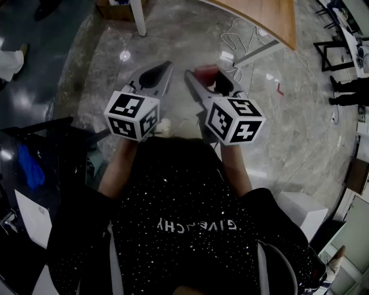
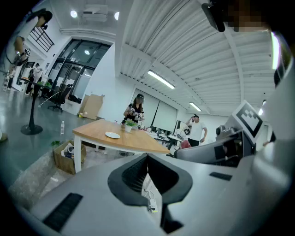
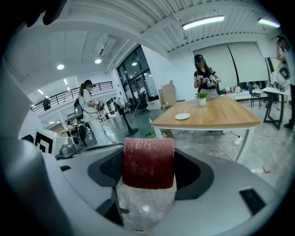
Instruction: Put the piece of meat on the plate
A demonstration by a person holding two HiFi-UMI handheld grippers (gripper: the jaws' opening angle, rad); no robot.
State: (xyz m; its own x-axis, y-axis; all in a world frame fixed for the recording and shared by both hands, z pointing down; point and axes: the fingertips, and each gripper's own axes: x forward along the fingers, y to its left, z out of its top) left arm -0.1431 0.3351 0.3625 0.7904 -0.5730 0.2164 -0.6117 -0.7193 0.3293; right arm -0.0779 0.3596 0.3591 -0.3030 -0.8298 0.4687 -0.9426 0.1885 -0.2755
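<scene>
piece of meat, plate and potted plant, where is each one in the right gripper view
piece of meat [image 3: 148,163]: right gripper view, middle of its red front face
plate [image 3: 182,116]: right gripper view, centre of the white dish
potted plant [image 3: 202,100]: right gripper view, on its white pot

In the head view we see only a red corner of the piece of meat [image 1: 205,70]; the right tool [image 1: 209,78] covers the rest. The tabletop [image 1: 268,17] runs off that view's top edge. In the left gripper view the plate [image 2: 112,135] is too small for us to make out in detail.
</scene>
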